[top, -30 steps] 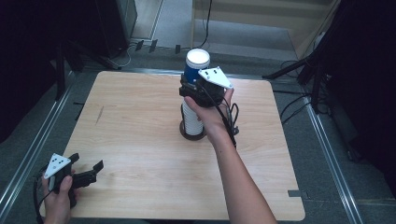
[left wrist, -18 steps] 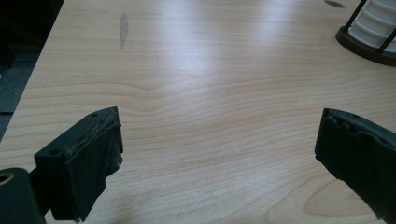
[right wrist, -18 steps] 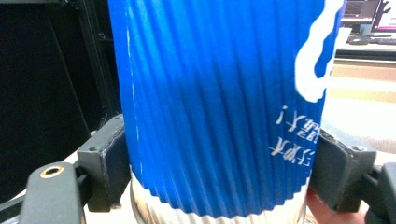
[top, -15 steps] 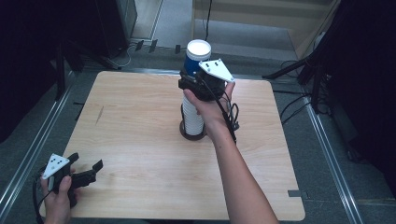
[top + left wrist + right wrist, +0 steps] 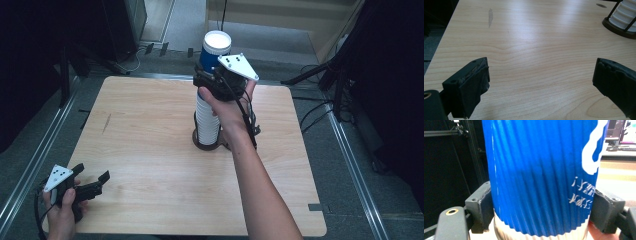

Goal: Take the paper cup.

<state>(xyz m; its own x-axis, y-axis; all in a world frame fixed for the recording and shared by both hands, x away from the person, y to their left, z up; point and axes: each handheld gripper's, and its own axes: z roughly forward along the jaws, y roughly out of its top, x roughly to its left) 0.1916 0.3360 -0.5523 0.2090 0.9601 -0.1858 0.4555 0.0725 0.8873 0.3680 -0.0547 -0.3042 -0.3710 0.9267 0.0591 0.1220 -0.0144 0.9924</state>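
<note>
One blue cup [image 5: 541, 175] pinched between right hand-held gripper [image 5: 541, 212] jaws, above white stack [image 5: 207, 120].

Wood-grain table [image 5: 150, 150] took up the centre of the high view, w/ a thin dark streak [image 5: 106, 124] left of centre; I saw that same mark upper left in the left gripper view. Small grey tab [image 5: 315, 206] sat by the table's lower-right edge. Metal floor rails [image 5: 30, 165] ran down the left & right sides. Black stand legs [image 5: 332, 80] & loose cables [image 5: 312, 112] lay at the right, a dark cabinet [image 5: 120, 25] upper left. In the right gripper view, a lit monitor [image 5: 621, 130] was at upper right.
</note>
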